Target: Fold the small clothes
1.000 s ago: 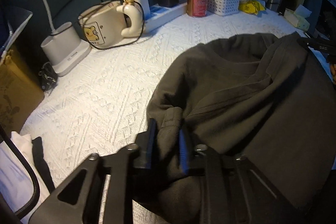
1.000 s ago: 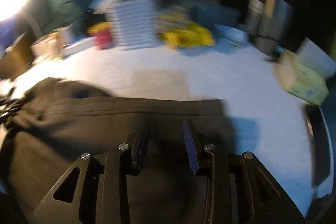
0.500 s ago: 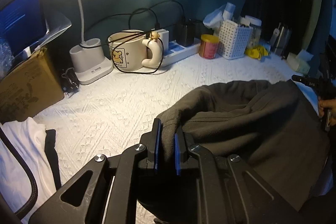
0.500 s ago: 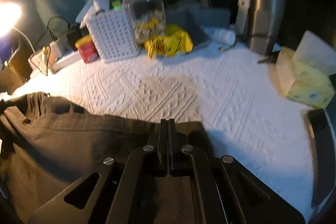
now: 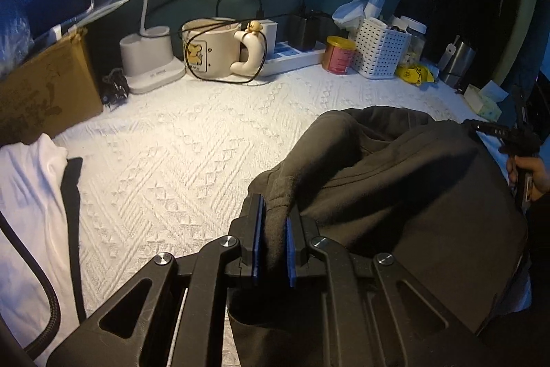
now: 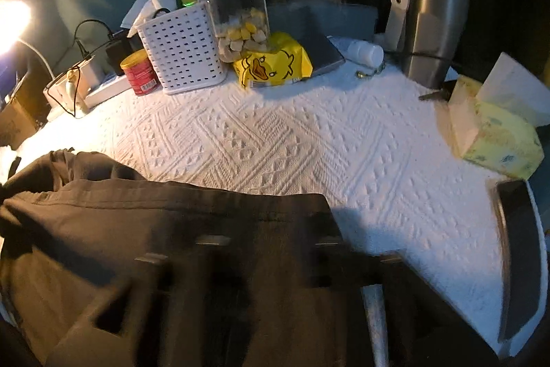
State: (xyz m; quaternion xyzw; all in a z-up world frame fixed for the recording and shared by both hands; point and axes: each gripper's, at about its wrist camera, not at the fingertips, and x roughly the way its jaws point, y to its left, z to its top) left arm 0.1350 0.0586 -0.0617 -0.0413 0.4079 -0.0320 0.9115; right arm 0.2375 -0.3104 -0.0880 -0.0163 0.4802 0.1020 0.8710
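Observation:
A dark grey-brown garment lies bunched on the white textured cloth. My left gripper is shut on a thick fold at its left edge, the blue pads pressing the fabric from both sides and holding it raised. In the right wrist view the same garment spreads flat with a straight hem. My right gripper is motion-blurred above its right corner, and its jaws are opening wide with the fabric under them, not pinched. The left wrist view shows that gripper far right, held by a hand.
Along the back stand a cream mug, a lamp base, a power strip, a red can, a white basket, a jar and a steel tumbler. A tissue box sits right, a white garment left.
The left gripper has lifted and rolled, carrying the gripped fold with it. The right gripper went from part open to shut and now stands wide apart, blurred.

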